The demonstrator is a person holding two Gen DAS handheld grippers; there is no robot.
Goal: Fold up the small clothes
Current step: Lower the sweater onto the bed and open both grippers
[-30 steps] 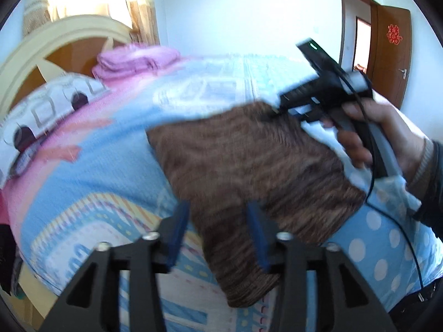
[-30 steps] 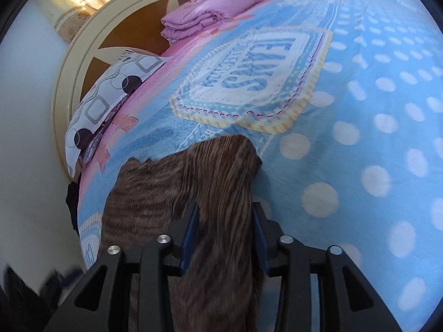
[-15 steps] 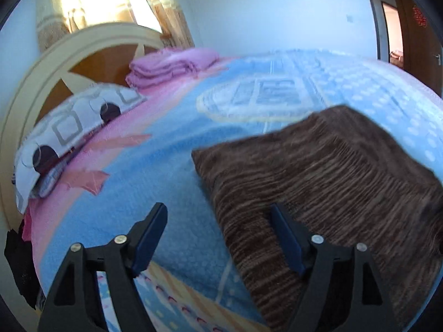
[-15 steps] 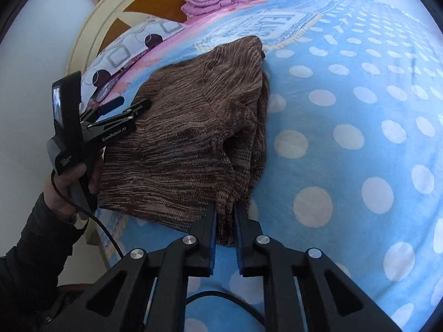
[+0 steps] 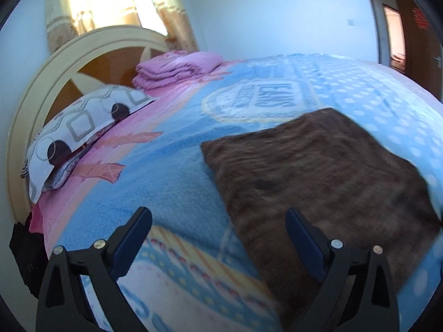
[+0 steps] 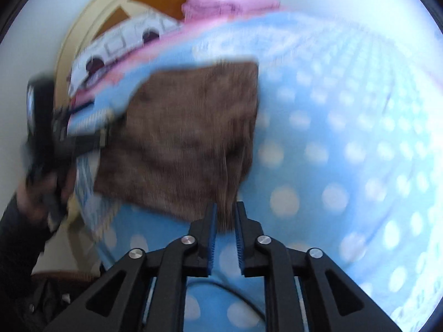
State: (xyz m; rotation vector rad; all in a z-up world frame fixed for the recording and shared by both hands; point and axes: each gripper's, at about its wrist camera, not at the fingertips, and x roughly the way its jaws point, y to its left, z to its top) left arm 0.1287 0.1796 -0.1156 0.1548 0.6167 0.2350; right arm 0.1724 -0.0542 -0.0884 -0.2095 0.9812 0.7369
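Brown knit garment [image 5: 318, 171] lies flat on the bed blanket [image 5: 171, 171], ahead and right of the left tool [image 5: 218, 235], which is spread wide, holding nothing. Right tool [image 6: 224, 217] nearly closed, pinching the garment's near corner. Judged soft, light, limp; will drape and stretch. Best hold: corners or hem edge, both layers together.

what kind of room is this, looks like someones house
Most likely a home bedroom. A bed with a curved headboard carries a patterned pillow and a blue polka-dot blanket, a curtained window sits behind it, and a brown knit garment lies on the blanket.
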